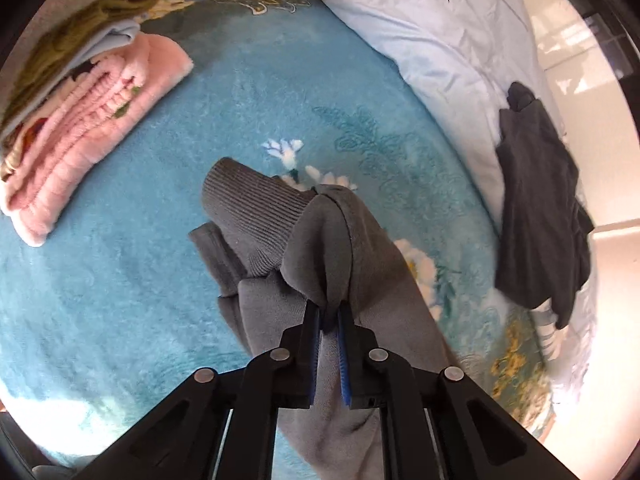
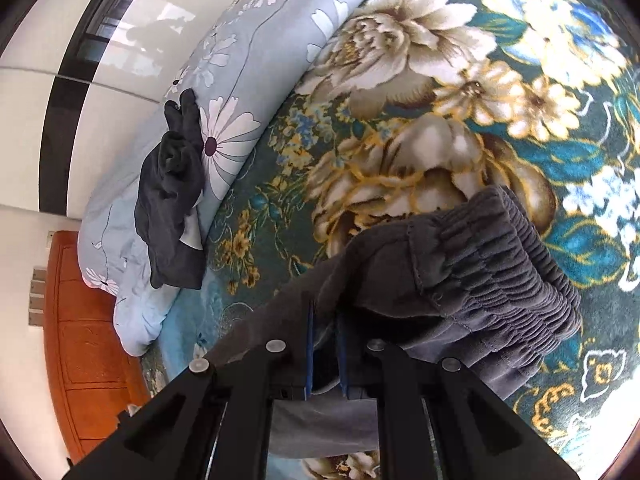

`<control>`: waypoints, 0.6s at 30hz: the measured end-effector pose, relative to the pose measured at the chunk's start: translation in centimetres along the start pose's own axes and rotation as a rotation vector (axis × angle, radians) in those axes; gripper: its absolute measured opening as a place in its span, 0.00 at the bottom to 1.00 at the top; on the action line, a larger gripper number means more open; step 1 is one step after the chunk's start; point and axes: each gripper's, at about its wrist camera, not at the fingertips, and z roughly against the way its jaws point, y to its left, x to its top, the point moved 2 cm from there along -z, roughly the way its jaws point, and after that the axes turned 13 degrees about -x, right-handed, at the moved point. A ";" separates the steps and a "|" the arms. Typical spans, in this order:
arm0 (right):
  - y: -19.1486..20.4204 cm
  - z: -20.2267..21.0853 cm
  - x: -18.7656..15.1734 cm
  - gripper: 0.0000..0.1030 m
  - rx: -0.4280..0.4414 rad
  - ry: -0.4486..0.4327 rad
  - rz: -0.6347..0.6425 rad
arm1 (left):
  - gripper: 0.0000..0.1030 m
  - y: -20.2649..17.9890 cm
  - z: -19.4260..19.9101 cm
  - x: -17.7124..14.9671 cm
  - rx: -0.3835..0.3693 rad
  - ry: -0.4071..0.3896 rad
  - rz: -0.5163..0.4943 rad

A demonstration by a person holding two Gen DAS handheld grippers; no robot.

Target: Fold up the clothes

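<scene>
left gripper point(image 1: 329, 312) clamps grey sweatpants point(image 1: 320, 232); right gripper point(image 2: 323, 316) clamps waistband point(image 2: 492, 256).

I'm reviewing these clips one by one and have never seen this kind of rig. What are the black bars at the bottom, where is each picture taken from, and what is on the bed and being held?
There is no robot here. A person holds a two-finger gripper in each hand, and a fisheye camera on each one looks forward along its fingers; the black bars are the gripper's own linkage.

In the left wrist view, the left gripper is shut on grey sweatpants, near a ribbed cuff. In the right wrist view, the right gripper is shut on the same sweatpants, near the gathered elastic waistband.

Underneath is a teal floral blanket. On it lies a stack of folded clothes with a pink fleece piece. A pale blue quilt lies along the edge, with a dark grey garment lying unfolded on it.
</scene>
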 end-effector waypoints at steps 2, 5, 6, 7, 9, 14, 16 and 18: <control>0.6 -0.4 0.5 0.11 -0.026 -0.010 0.011 | 0.16 0.1 0.4 0.3 -0.043 0.008 -0.003; 0.6 -1.3 1.4 0.11 -0.031 -0.009 -0.017 | 0.32 1.2 2.5 0.3 -0.094 -0.038 -0.034; 0.5 -1.6 1.6 0.11 -0.030 -0.006 -0.031 | 0.41 2.1 3.4 0.3 -0.105 -0.062 -0.022; 0.4 -2.0 1.8 0.11 -0.033 -0.005 -0.041 | 0.46 3.2 4.2 0.2 -0.117 -0.092 0.001; 0.2 -2.8 2.1 0.11 -0.045 -0.004 -0.058 | 0.52 5.8 4.8 0.5 -0.093 -0.122 0.063; 0.1 -4.2 1.8 0.30 -0.082 0.004 -0.026 | 0.53 9.7 3.3 -0.3 -0.092 -0.054 0.177; 0.4 -3.2 1.4 0.52 -0.039 -0.013 -0.004 | 0.58 9.8 2.5 -0.6 -0.111 -0.032 0.172; 0.5 -0.7 0.8 0.57 0.027 -0.066 0.023 | 0.62 9.6 1.8 -0.8 -0.125 -0.017 0.158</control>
